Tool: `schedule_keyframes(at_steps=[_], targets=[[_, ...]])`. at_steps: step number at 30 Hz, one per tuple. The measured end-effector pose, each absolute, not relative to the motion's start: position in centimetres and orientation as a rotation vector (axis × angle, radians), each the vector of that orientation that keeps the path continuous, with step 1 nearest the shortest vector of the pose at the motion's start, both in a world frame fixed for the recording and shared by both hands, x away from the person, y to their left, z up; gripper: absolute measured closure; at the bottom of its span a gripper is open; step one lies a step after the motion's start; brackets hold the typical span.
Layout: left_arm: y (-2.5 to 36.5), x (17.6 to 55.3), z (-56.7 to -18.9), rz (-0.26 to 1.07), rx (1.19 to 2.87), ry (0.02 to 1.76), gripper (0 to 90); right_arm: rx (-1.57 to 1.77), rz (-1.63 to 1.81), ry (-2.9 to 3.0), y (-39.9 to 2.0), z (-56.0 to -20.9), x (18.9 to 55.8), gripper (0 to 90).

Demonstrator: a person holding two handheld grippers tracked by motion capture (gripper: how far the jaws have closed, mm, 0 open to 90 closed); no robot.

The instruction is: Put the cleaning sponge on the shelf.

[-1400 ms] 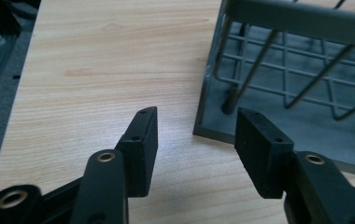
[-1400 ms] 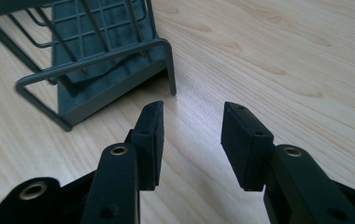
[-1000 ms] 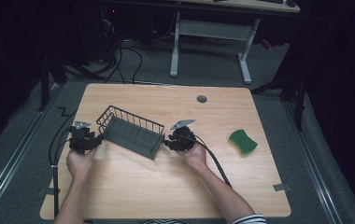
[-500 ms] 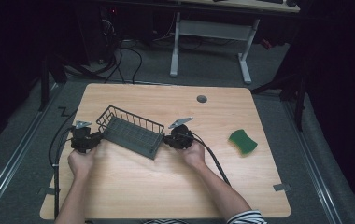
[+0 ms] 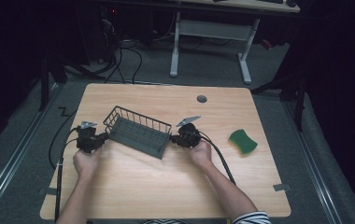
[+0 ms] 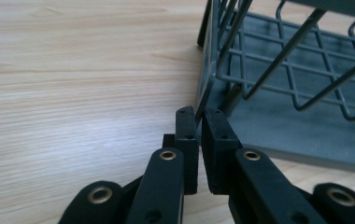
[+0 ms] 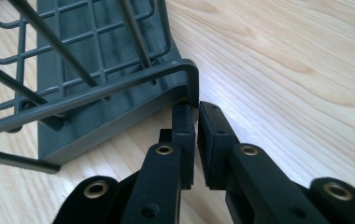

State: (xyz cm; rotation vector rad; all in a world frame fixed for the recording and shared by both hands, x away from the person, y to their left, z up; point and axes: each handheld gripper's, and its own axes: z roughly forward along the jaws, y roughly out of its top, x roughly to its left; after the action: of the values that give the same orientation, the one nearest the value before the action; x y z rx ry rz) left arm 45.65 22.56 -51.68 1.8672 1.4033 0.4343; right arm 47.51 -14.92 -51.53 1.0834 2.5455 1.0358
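Both sets of jaws just closed in on the wire dish rack (image 5: 138,130), which sits left of centre on the wooden table (image 5: 166,186): left gripper (image 6: 198,122) clamped on one end wire, right gripper (image 7: 193,106) on the opposite rim (green sponge (image 5: 242,141) untouched). Looks ready to lift.

Wire basket (image 5: 138,132), centre of the high view: dark grey coated metal wire, smooth, matt with a faint sheen on the rods; its solid base tray looks like matt grey plastic or painted metal, can't tell which. Table (image 5: 166,186): pale wood-grain top, smooth, satin, with a soft glare patch in the left gripper view. Left gripper (image 6: 198,121) and right gripper (image 7: 197,112): matt black plastic jaws, brass-coloured metal rivets. Sponge (image 5: 242,141), right of frame: green, rough, matt. Floor: grey, carpet-like, dull.
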Motion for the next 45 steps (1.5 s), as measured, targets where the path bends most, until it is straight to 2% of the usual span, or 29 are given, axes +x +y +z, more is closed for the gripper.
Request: schedule_keyframes(at_steps=[5, 13, 22, 37, 45], targets=[[20.2, 46.4, -51.2, 0.413, 1.941, 1.356, 86.0, 1.145, 1.012, 2.517, -16.6, -51.4, 47.8, 85.5], [16.5, 47.7, -51.3, 0.345, 1.920, 1.338, 86.1, 1.285, 0.963, 2.454, -20.4, -50.8, 48.5, 85.6], [13.4, 49.1, -51.0, 0.333, 1.908, 1.394, 86.3, 1.460, 0.932, 2.378, -24.8, -50.4, 50.2, 86.7], [7.1, 51.2, -50.8, 0.315, 1.948, 1.360, 86.6, 1.458, 0.968, 2.332, -27.6, -49.6, 49.0, 85.3], [5.1, 52.1, -50.8, 0.306, 1.938, 1.367, 86.5, 1.513, 0.945, 2.287, -29.1, -49.3, 48.9, 84.6]])
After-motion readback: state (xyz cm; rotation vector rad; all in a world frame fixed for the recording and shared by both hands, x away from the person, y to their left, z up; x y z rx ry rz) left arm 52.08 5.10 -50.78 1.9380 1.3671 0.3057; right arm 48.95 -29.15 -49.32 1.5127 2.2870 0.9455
